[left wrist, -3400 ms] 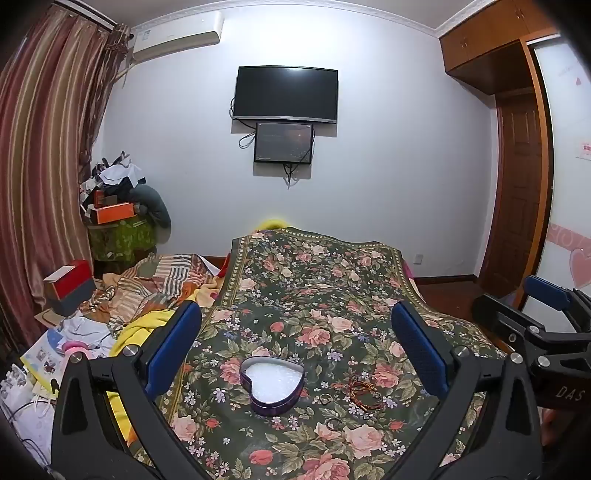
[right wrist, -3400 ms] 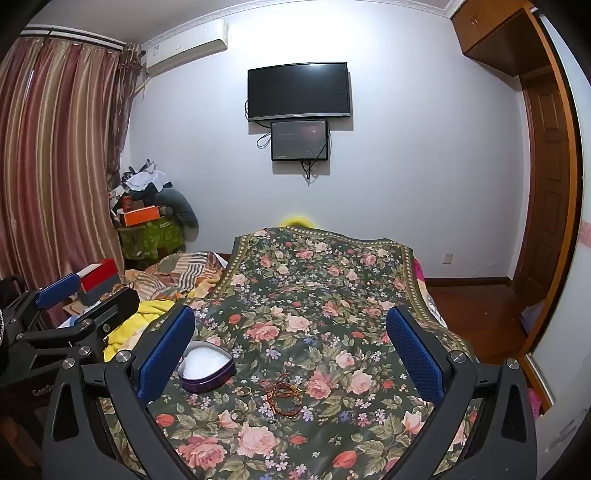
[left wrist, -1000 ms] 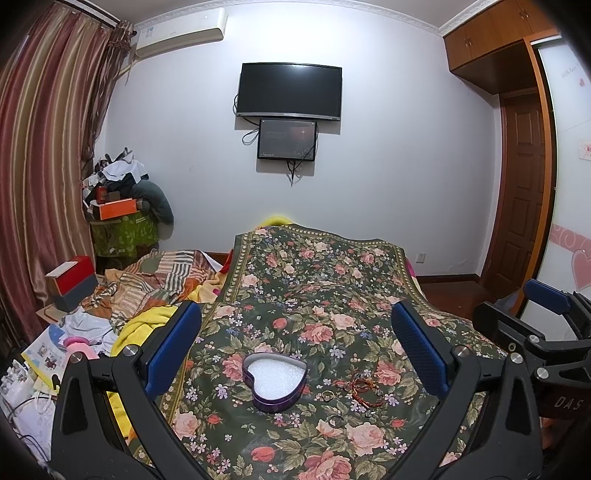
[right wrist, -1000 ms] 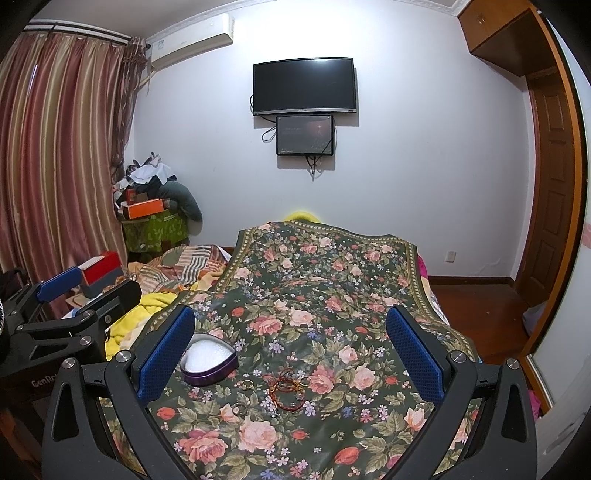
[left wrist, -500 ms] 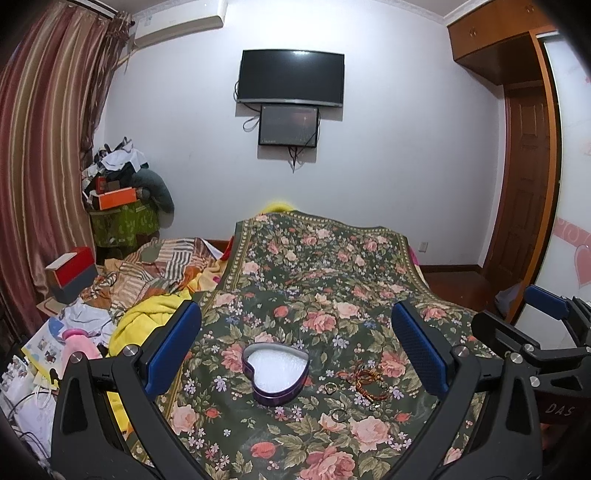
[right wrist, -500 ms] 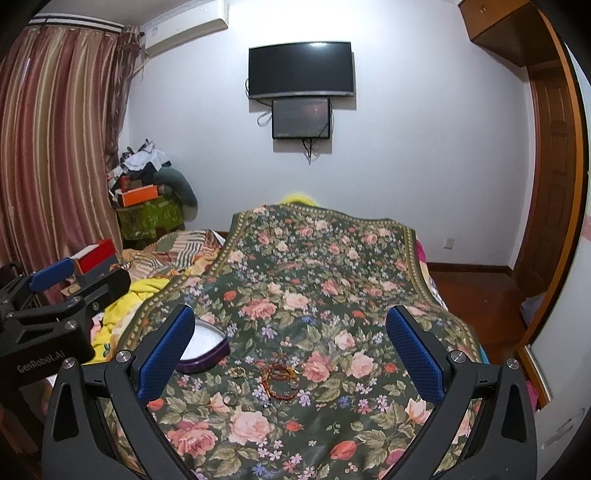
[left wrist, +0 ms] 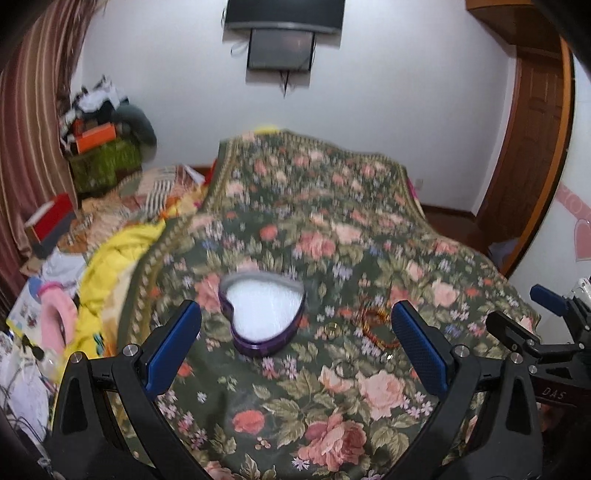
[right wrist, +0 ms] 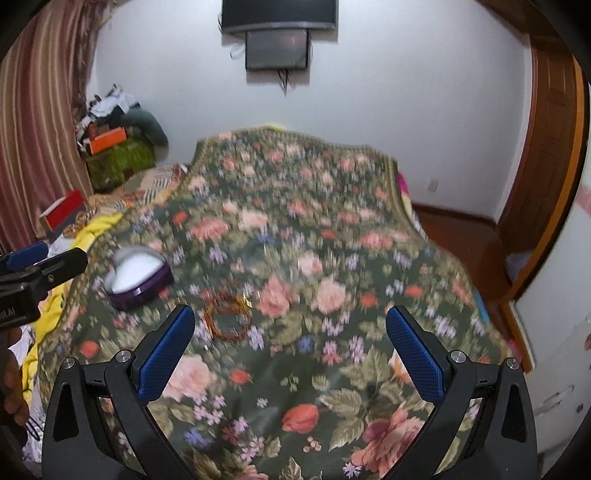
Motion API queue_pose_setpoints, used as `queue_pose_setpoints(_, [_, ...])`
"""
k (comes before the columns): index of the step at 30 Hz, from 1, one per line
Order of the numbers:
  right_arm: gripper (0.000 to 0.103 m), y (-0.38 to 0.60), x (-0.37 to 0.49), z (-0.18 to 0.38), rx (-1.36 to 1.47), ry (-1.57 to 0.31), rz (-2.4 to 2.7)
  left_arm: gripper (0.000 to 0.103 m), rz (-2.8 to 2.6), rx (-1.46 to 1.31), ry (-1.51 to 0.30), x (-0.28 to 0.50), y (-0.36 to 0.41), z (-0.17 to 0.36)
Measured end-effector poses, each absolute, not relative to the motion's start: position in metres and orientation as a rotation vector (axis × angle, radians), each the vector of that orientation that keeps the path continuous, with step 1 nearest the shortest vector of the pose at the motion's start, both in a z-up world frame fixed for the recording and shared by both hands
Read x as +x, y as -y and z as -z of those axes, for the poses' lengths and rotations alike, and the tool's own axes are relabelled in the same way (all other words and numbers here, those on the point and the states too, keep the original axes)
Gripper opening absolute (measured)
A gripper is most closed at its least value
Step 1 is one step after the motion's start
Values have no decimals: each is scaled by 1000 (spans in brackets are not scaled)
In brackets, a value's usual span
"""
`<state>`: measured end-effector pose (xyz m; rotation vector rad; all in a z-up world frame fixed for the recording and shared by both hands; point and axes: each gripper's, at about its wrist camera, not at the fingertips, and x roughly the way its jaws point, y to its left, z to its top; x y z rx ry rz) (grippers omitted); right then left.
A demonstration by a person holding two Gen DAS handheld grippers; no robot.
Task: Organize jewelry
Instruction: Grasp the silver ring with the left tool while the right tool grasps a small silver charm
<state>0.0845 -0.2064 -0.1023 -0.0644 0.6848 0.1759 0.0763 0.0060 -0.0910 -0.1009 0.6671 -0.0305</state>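
Both tongs hang empty with jaws spread wide: the left gripper [left wrist: 296,345] above a purple heart-shaped tin with white lining [left wrist: 263,315], the right gripper [right wrist: 290,352] near a reddish-brown beaded bracelet [right wrist: 228,318] lying just right of that tin. Small rings [left wrist: 331,328] beside it blur badly. Everything rests on a dark green floral bedspread [left wrist: 369,240]; a wall-mounted black television [right wrist: 279,13] is cut off above.

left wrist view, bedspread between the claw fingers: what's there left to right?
Heart-shaped purple box → small gold ring → red-orange beaded bracelet, all on the floral bedspread.
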Motion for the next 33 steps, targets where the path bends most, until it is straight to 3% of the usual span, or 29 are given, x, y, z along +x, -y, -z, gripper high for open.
queue_pose_setpoints(12, [102, 206, 103, 145, -26, -825, -253, 103, 84, -3, -866, 100, 14, 153])
queue_pose_setpoints(26, [63, 193, 117, 161, 13, -907, -363, 58, 264, 0, -974, 116, 38, 188])
queue_pose_setpoints(28, [58, 192, 119, 164, 34, -930, -378, 57, 266, 1, -970, 117, 39, 190])
queue_pose_setpoints(31, [53, 190, 122, 168, 61, -958, -395, 34, 269, -1, -965, 119, 39, 190])
queue_pose_setpoints(33, [53, 186, 122, 169, 69, -966, -402, 30, 274, -10, -964, 120, 37, 190])
